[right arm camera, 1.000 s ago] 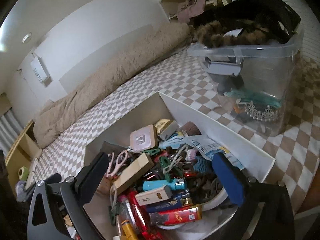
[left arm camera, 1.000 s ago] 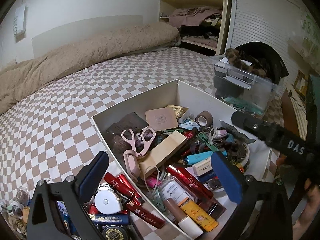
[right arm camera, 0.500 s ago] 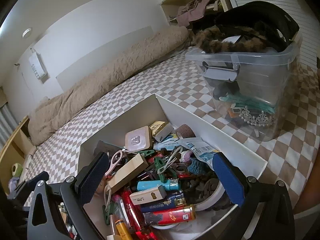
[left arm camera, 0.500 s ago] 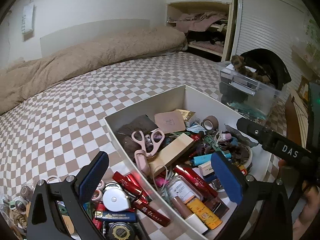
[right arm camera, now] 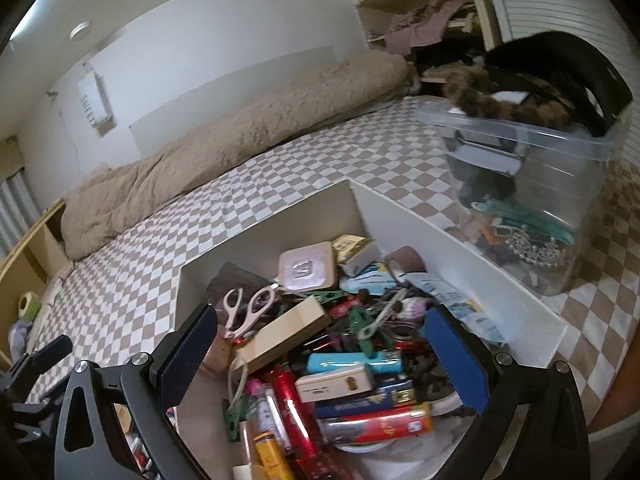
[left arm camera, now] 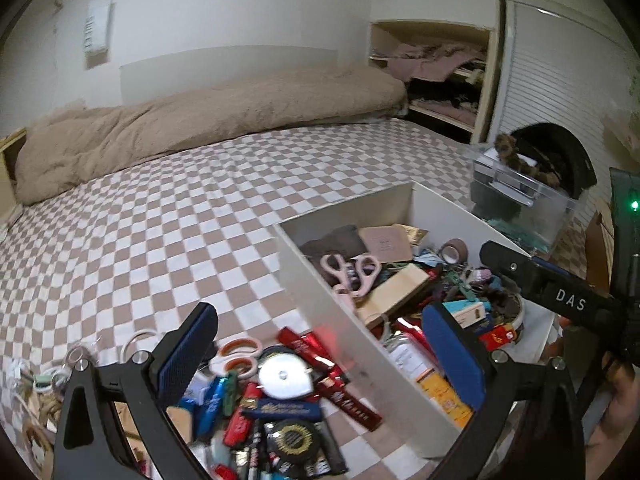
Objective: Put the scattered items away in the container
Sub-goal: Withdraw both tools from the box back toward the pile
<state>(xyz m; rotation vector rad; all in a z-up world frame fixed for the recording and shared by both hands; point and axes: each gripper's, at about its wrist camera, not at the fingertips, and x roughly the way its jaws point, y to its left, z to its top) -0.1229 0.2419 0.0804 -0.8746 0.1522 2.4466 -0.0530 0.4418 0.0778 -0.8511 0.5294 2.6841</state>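
A white open box (left arm camera: 316, 276) (right arm camera: 460, 240) sits on the checkered bed, crammed with pink scissors (left arm camera: 352, 272) (right arm camera: 246, 310), a tan block (right arm camera: 288, 334), lighters and tubes. Left of the box lies a scattered pile: a white tape measure (left arm camera: 285, 376), orange-handled scissors (left arm camera: 236, 358), red tubes (left arm camera: 344, 394), a black round tin (left arm camera: 294, 442). My left gripper (left arm camera: 320, 356) hangs open above the pile and the box's left wall, holding nothing. My right gripper (right arm camera: 320, 354) hangs open over the box's contents, empty. The right gripper's black body (left arm camera: 560, 300) shows at the right of the left wrist view.
A clear plastic bin (right arm camera: 532, 200) (left arm camera: 524, 204) with a black cap and a furry item on top stands right of the box. A beige duvet (left arm camera: 200, 120) lies along the far wall. Open shelves with clothes (left arm camera: 440, 76) are at the back right. Small rings and hair ties (left arm camera: 56, 376) lie far left.
My left gripper has swung left and pulled back, so the box has slid right in its view and more of the scattered pile shows. The right gripper has risen slightly over the box.
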